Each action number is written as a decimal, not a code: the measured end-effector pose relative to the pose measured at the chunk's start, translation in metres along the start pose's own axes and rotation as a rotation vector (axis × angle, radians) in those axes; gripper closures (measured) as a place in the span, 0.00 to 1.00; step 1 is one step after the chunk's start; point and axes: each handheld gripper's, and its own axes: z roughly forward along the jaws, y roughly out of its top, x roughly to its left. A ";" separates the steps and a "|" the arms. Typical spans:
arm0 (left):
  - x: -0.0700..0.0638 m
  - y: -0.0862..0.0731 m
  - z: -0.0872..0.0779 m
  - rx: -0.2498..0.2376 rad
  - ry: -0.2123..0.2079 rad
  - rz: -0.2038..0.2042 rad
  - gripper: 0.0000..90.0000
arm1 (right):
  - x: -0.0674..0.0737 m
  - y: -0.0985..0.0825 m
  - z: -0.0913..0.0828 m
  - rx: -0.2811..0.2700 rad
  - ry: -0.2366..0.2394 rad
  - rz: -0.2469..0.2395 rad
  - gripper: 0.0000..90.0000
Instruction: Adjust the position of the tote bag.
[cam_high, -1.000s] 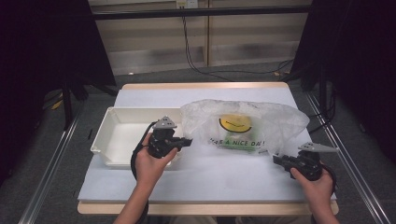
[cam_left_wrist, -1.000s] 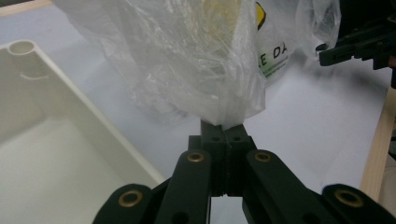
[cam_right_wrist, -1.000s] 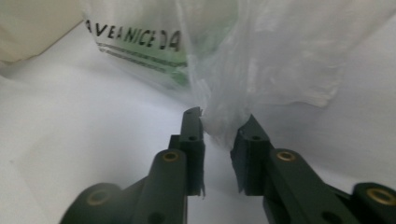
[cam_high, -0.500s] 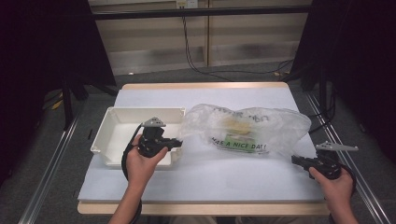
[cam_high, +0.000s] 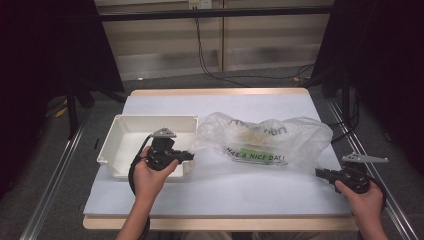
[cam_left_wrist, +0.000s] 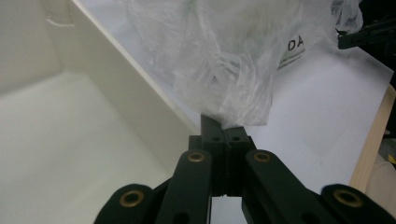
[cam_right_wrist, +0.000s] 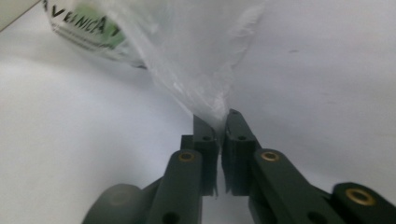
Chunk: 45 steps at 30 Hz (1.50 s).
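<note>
In the left gripper view the left gripper (cam_left_wrist: 223, 125) has its jaws pressed together on a bunched corner of the plastic bag (cam_left_wrist: 224, 60); the pinched edge itself is hidden between the pads. In the right gripper view the right gripper (cam_right_wrist: 218, 122) has its jaws nearly together on the bag's thin opposite corner, film caught in the narrow slit; they have just been closing and easing slightly, and how firmly they bite is hard to judge.

From the high view, the left gripper (cam_high: 186, 155) sits at the near right corner of the white tray (cam_high: 120, 131), and the right gripper (cam_high: 322, 173) lies near the right edge of the surface (cam_high: 220, 185). The plastic bag (cam_high: 265, 140) stretches between them, resting on the surface just right of the tray, its left end touching or overlapping the tray's corner. Its print is partly readable, "A NICE DAY" on the near side; a pale yellowish shape shows through the film, too blurred to identify. The tray's near wall is partly covered by the left hand (cam_high: 150, 175). The right hand (cam_high: 367, 202) is cut off at the picture's bottom edge.
</note>
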 end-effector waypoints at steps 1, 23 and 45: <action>-0.001 0.000 0.001 0.004 0.000 0.005 1.00 | 0.004 0.001 0.001 0.002 0.003 -0.013 0.89; -0.011 0.008 0.015 0.020 -0.047 0.034 1.00 | 0.032 0.006 -0.010 -0.002 -0.032 -0.111 0.17; -0.019 0.010 0.018 0.025 -0.070 0.038 1.00 | 0.059 0.026 -0.019 -0.051 0.022 -0.163 0.17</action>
